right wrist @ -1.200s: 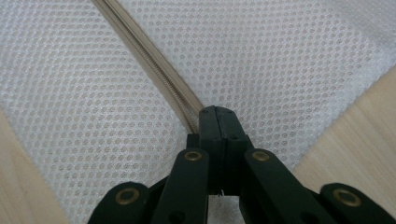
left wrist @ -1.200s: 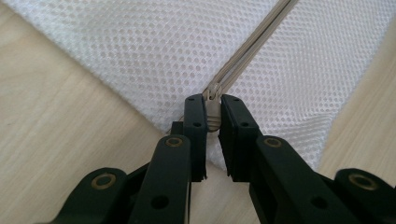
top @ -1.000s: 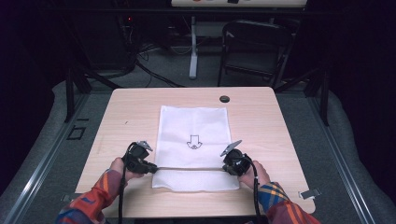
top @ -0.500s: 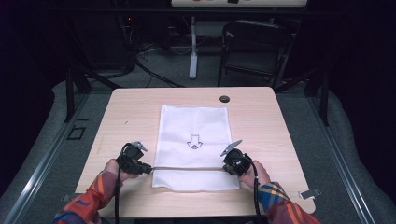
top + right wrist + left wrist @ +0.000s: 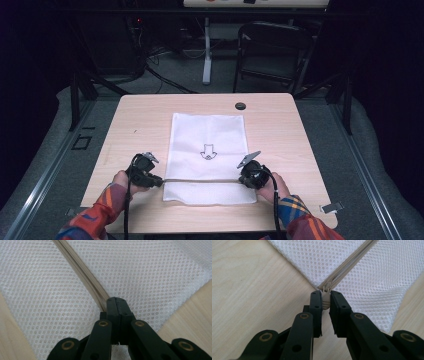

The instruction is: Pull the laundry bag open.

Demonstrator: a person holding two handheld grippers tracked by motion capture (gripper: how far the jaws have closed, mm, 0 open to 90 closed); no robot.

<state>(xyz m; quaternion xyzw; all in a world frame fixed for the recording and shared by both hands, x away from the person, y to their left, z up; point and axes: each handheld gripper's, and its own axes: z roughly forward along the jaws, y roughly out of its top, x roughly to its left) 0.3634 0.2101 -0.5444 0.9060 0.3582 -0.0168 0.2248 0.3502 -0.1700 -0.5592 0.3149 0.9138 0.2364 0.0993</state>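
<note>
Lying flat: a white mesh bag (image 5: 209, 157) rests on the light wooden table (image 5: 290, 130), near the person's edge and about midway across it.
Fabric: fine white netting with small round holes, thin enough that the weave shows plainly in both gripper views.
Print: a small black arrow outline (image 5: 207, 151) sits near the bag's middle.
Zipper: a beige zipper (image 5: 200, 180) runs straight across the bag close to its near edge, stretched between the two grippers.
Left gripper (image 5: 326, 298): jaws set narrowly apart, pinching the beige zipper pull (image 5: 326, 301) at the bag's left corner.
Right gripper (image 5: 116, 300): jaws pressed together on the zipper's end, mesh bunched beneath them.
Table: a small dark round cap (image 5: 240, 106) lies beyond the bag's far edge.
</note>
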